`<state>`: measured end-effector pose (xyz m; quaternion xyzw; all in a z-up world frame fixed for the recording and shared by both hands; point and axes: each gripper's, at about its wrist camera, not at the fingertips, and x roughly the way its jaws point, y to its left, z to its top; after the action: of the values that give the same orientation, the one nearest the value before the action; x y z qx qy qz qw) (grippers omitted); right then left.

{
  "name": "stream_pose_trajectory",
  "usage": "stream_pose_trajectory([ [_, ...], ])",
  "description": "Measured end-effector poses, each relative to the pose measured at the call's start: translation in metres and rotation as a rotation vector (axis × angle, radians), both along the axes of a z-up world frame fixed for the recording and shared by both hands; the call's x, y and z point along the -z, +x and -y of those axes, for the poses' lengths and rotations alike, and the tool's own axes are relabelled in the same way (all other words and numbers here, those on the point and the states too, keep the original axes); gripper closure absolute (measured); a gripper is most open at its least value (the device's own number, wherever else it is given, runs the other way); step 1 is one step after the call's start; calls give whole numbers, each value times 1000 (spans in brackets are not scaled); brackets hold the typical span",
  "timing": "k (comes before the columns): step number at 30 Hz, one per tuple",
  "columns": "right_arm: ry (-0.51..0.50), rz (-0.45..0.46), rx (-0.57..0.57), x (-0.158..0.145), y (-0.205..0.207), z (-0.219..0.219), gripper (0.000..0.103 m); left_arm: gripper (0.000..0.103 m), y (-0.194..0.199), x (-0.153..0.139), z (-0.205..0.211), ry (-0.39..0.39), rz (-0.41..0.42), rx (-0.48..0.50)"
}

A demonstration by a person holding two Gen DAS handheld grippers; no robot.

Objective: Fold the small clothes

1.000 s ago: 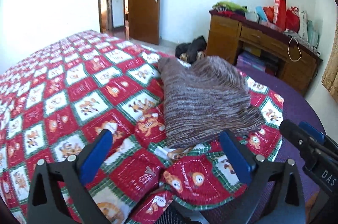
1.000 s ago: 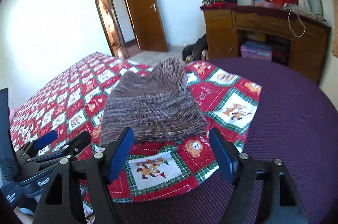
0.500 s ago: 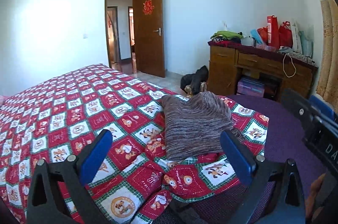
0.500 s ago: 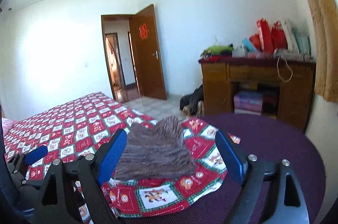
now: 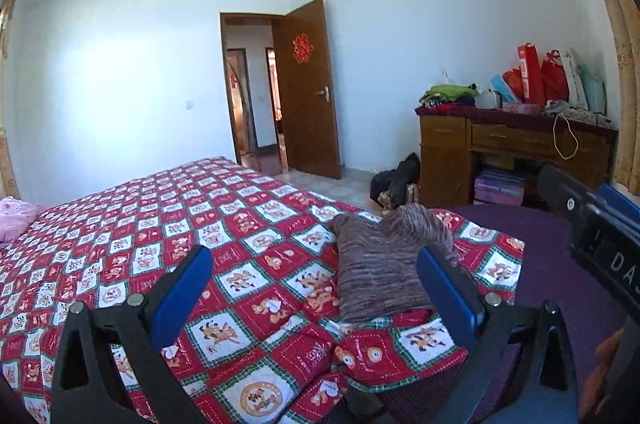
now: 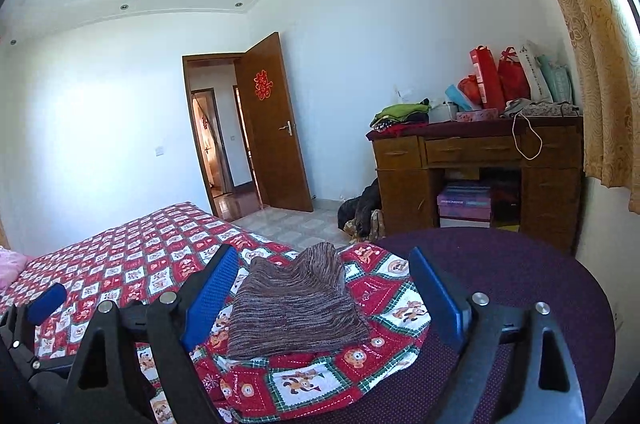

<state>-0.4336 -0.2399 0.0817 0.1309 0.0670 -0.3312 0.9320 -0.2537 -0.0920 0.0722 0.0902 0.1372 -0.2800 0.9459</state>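
1. A folded brown knit top (image 6: 294,308) lies flat on the red cartoon blanket (image 5: 168,224), near the blanket's corner and beside the bare purple mattress (image 6: 520,280).
2. The left gripper (image 5: 314,288) is up in the air on the near side of the top. Its blue fingers (image 5: 182,288) are wide apart and hold nothing.
3. The right gripper (image 6: 322,296) is also on the near side of the top — its jaws have just been opening, and nothing is between them.
4. Past the top stands a wooden desk (image 6: 476,160) with bags on it.
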Motion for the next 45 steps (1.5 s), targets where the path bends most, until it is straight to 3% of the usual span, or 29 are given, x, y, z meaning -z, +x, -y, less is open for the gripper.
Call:
stream_pose_trajectory([
  [45,17,-7,23,1,-2,2,15,0,2,-1,1,23,-52,-4],
])
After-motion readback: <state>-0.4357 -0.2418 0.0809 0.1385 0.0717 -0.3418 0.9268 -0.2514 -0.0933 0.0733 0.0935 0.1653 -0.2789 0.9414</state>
